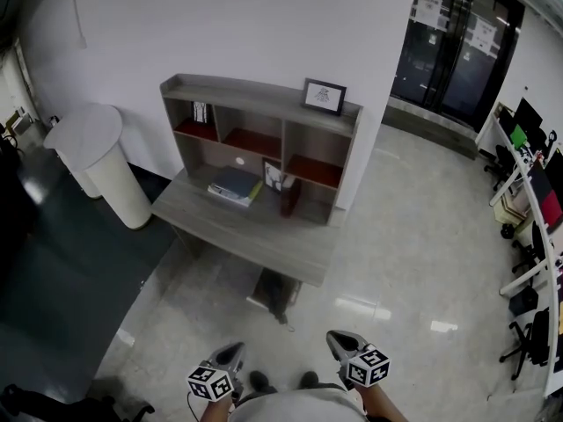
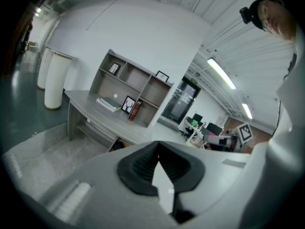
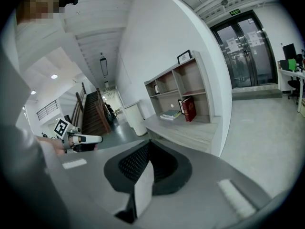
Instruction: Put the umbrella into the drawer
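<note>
Umbrella (image 1: 278, 297) seems to be the dark thing on the floor under the table's (image 1: 255, 234) front edge, toward its right corner, though it is too small to be sure. Both grippers hover well short of the table. The left gripper (image 1: 230, 352) has its fingers clenched together on nothing, and so does the right gripper (image 1: 341, 341). A shelf unit (image 1: 264, 117) stands along the table's rear edge, with stacked books (image 1: 235, 185) in front of it.
</note>
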`<state>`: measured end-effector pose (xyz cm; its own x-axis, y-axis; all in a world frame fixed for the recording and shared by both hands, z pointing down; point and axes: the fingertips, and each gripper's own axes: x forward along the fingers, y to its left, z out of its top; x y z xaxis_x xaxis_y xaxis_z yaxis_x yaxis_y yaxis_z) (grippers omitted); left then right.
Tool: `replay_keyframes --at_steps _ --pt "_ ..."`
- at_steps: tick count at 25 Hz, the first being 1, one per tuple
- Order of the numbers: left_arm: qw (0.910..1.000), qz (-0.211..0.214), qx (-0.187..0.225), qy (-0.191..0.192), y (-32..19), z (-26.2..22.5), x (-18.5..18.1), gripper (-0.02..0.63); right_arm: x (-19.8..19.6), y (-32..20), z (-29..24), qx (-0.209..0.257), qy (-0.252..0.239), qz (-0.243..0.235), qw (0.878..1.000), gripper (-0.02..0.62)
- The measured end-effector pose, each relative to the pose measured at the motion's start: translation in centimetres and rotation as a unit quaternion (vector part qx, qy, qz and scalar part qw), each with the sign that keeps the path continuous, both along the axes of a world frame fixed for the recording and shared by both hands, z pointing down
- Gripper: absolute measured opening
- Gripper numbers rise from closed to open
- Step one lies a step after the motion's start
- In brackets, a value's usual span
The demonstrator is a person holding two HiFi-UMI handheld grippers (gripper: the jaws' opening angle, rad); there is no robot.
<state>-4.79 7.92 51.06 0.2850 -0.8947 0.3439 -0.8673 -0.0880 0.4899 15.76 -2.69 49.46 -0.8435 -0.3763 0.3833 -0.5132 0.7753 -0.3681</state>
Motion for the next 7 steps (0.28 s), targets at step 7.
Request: replay_keyframes --at_steps 7 --pt "1.0 0.0 -0.004 -0.002 -0.69 0.05 0.4 0.0 0.07 -1.19 -0.3 0.003 -0.005 0.003 1.0 0.005"
